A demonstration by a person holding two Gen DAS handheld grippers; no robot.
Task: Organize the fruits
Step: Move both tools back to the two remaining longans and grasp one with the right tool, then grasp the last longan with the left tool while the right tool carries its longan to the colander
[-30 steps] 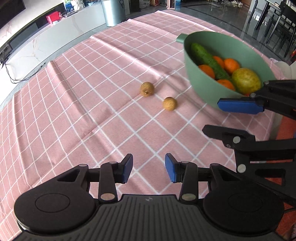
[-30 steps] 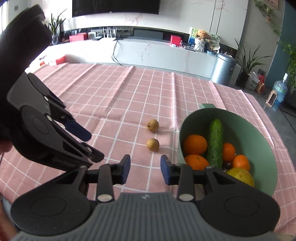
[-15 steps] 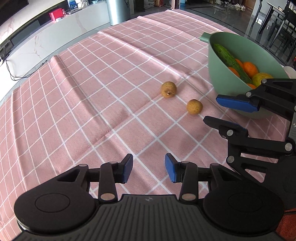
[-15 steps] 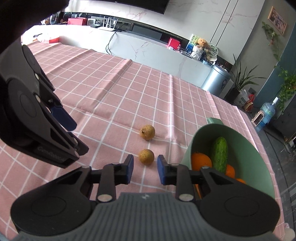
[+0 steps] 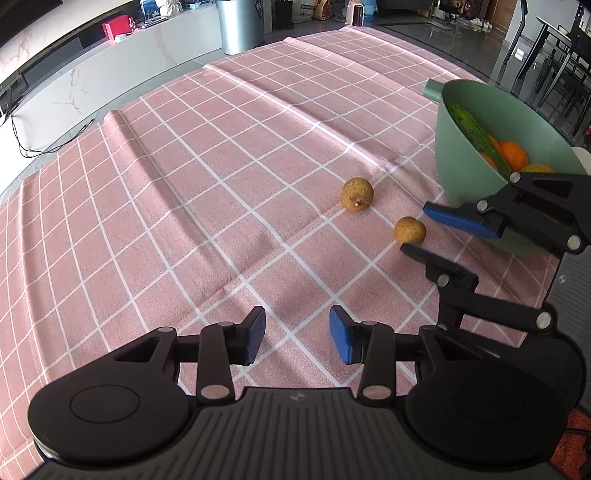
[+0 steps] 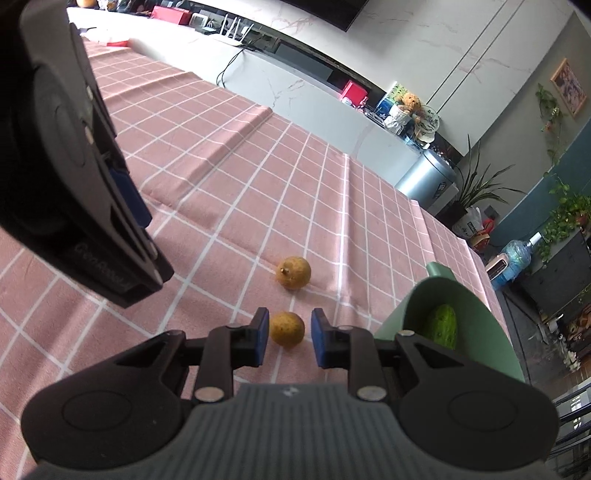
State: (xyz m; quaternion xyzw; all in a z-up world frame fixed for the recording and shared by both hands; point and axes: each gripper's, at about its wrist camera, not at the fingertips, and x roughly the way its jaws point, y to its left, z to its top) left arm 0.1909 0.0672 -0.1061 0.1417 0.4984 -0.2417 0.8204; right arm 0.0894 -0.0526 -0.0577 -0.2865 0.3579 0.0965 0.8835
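While two small brown fruits lie on the pink checked cloth (image 5: pixel 207 192), the green bowl (image 5: pixel 465 173) serves as landmark: the nearer fruit (image 6: pixel 287 328) sits just beside its wall, the farther fruit (image 6: pixel 293 272) a little further out, the two apart. Inside the bowl lie a cucumber (image 5: pixel 476 136), oranges (image 5: pixel 513 155) and a yellowish fruit, partly hidden by the right gripper. Away from the bowl the cloth lies bare, creased into ridges, up to its far edge by a white counter (image 5: pixel 92 81) and a grey bin (image 5: pixel 240 26). The right gripper (image 6: pixel 287 338), tilted downward, has just been closing its jaws; the nearer fruit sits between the blue pads with slim gaps either side, not yet pinched. The left gripper (image 5: pixel 297 334) hovers over bare cloth, partly open and empty.
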